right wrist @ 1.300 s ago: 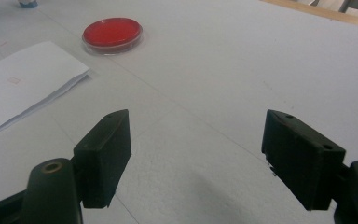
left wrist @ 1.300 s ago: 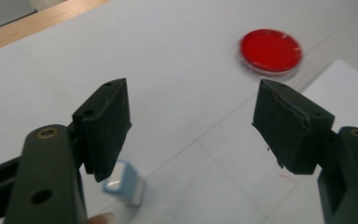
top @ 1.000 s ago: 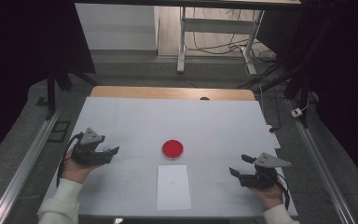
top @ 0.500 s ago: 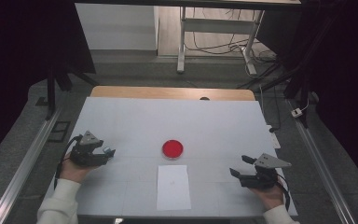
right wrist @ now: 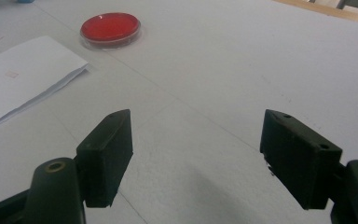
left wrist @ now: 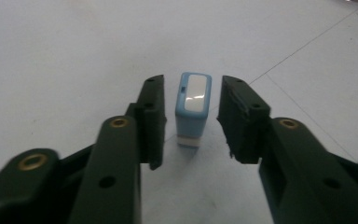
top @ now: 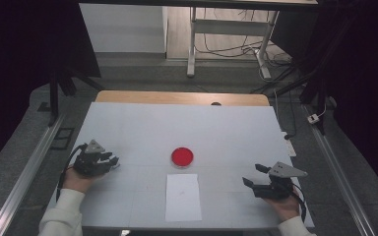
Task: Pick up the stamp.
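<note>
Left claw [left wrist: 192,122], jaws just closing, brackets the upright blue stamp [left wrist: 193,108] on the bench [top: 226,128] without gripping it yet. Right claw [right wrist: 196,156] rests wide, empty. Inking at the red pad [top: 182,157] and stamping the paper [top: 182,196] remain.

Dim room w/ dark sides. Grey floor [top: 24,147] around the white desk [top: 187,128]; metal frame legs [top: 193,44] and loose cables [top: 226,49] at top centre; rails [top: 27,172] lower left & right.

glossy plastic stamp [left wrist: 193,109], matt blk tongs [left wrist: 192,119]
</note>
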